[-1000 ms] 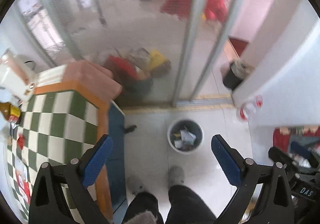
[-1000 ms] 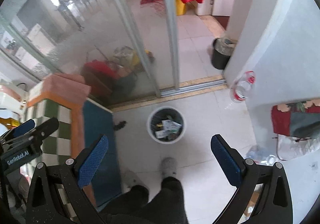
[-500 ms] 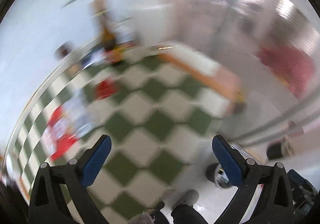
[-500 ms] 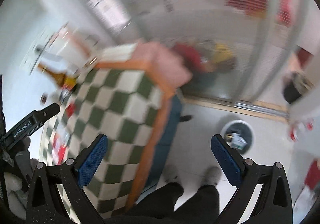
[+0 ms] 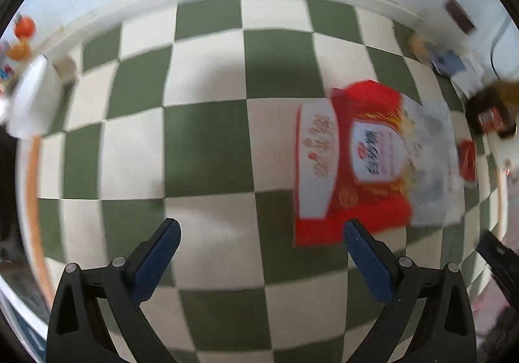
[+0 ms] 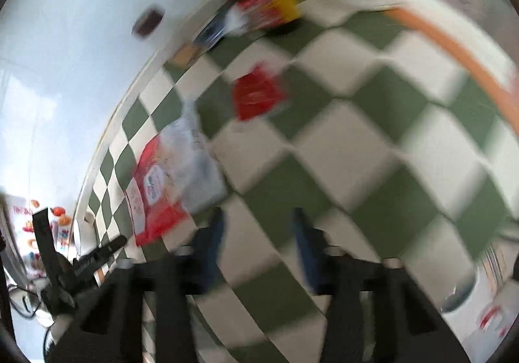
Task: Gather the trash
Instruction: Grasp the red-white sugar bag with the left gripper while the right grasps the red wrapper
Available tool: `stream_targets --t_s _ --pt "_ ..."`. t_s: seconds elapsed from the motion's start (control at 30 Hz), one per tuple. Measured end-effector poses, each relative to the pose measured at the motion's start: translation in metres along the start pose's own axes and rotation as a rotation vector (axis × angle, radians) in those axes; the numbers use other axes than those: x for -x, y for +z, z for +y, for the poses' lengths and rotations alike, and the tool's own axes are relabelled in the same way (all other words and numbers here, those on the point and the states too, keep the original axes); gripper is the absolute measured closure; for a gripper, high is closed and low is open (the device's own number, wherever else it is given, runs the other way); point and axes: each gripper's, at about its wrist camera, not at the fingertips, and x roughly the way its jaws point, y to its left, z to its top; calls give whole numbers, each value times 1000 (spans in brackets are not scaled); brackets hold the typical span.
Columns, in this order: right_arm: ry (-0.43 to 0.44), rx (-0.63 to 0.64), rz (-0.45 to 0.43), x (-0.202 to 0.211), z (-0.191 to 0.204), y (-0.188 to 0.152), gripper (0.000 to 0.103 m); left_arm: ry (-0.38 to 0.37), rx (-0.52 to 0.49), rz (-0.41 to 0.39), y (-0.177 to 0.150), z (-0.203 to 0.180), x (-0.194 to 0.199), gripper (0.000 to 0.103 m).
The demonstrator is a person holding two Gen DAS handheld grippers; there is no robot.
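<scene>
A large red and white snack wrapper with a clear plastic part lies flat on the green-and-white checked table. My left gripper is open and empty above the table, with the wrapper just beyond its right finger. In the right wrist view the same wrapper lies at the left, and a small red wrapper lies farther off. My right gripper is blurred, with its fingers partly apart, empty, over bare table.
A white cup stands at the table's left edge. Bottles and packets crowd the far end by the white wall. The table has an orange rim. The left gripper's body shows at the lower left of the right wrist view.
Both grippers have swung from the floor and waste bin round to over the checked table. The right gripper's fingers stand closer together than before.
</scene>
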Motion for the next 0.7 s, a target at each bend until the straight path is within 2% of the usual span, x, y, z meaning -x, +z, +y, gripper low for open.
stream_targets --t_s 0.07,0.1,0.17,0.2,0.3,0.33,0.37,0.4,0.43,0.47,0.53,0.63,0.67,0.7 --pt "-4 51 38 -33 22 17 79 -56 21 17 7 3 -11 1" --pt "-9 80 59 -52 34 25 87 -81 27 22 11 2 -16 1" --pt "-29 113 91 -80 47 35 95 -112 29 25 17 0 -23 1" --pt "-39 129 111 -96 53 39 98 -124 28 27 19 -2 -25 1" --pt "-43 170 88 -105 62 44 98 -138 9 7 25 -14 -27 3" --pt "-34 168 93 -108 63 46 99 -144 5 0 27 -17 -26 8" --pt "-27 165 95 -109 63 47 99 -141 -9 -17 28 -22 -23 29" --pt "-22 166 98 -110 63 47 99 -136 -27 -26 30 -27 -22 55" --pt "-19 167 100 -109 62 47 99 -110 -58 -36 32 -34 -20 69" --pt "-14 168 104 -111 62 47 99 -92 -78 -43 32 -38 -19 96" --pt "-7 169 113 -112 62 48 100 -38 -115 -72 38 -41 -14 102" --pt "-14 132 120 -105 55 51 95 -7 -125 -109 40 -36 -4 103" --pt "-14 115 117 -99 50 52 87 26 -143 -139 40 -36 2 103" --pt "-14 78 103 -91 45 53 69 59 -148 -165 40 -35 7 103"
